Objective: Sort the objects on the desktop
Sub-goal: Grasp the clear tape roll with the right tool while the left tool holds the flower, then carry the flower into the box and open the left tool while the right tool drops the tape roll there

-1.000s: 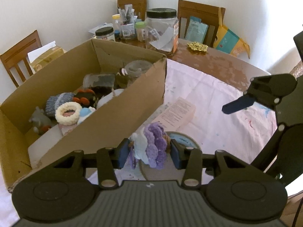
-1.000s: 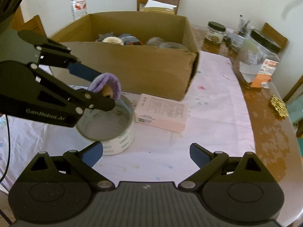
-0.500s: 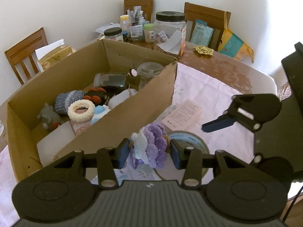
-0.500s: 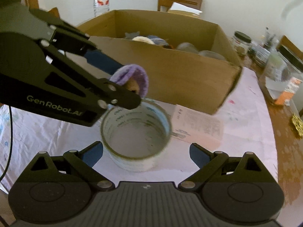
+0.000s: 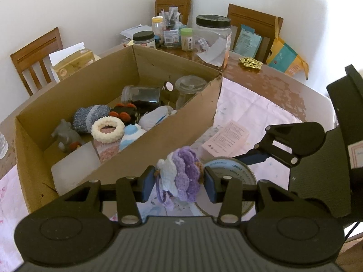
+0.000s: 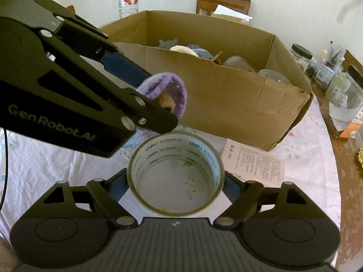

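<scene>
One purple-and-white crochet piece (image 5: 181, 176) clamped in left gripper (image 5: 178, 183), held beside near wall of one cardboard box (image 5: 181, 133). One tape roll (image 6: 175, 176) upright on pink cloth (image 6: 295, 136), between right gripper (image 6: 175, 184) jaws, which have just been closing; contact unclear. One pink leaflet (image 6: 256, 166) just right. Bare cloth further right.

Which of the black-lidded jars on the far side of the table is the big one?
The tall clear jar holding crumpled paper, right of the green-lidded bottle. The other black-lidded jar is short and sits further left.
</scene>
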Demonstrator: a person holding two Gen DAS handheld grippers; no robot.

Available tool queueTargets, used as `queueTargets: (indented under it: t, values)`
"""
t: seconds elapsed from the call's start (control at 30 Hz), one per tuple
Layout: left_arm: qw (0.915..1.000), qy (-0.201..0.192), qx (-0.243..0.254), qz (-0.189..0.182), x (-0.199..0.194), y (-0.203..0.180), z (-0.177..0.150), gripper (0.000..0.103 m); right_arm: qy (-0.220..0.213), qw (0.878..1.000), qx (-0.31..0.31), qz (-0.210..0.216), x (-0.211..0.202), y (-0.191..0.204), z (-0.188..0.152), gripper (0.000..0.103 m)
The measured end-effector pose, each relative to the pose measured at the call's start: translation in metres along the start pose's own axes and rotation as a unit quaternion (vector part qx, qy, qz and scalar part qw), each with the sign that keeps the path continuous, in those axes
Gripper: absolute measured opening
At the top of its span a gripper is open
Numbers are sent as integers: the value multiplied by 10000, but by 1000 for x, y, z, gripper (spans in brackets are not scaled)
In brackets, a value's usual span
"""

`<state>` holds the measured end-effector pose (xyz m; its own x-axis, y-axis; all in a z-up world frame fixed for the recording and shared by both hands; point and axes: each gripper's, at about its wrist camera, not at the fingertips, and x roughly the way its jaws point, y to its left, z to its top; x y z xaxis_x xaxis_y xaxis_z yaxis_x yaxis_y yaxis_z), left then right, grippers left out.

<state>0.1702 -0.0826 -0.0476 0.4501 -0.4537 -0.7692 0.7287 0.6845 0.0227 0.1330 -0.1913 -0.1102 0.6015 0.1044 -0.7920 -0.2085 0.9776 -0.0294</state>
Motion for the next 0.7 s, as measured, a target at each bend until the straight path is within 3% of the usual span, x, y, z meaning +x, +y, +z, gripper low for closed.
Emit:
queueTargets:
  t: [0.3,0.7]
  values:
    - [10000,-18,39,46,-13,2,6,45,-73,9998,-174,-26,-20,-4,6,87]
    - [9989,-409,226,57,-50,4,34,45,-451,9979,-397,-260,-67,-28,26,88]
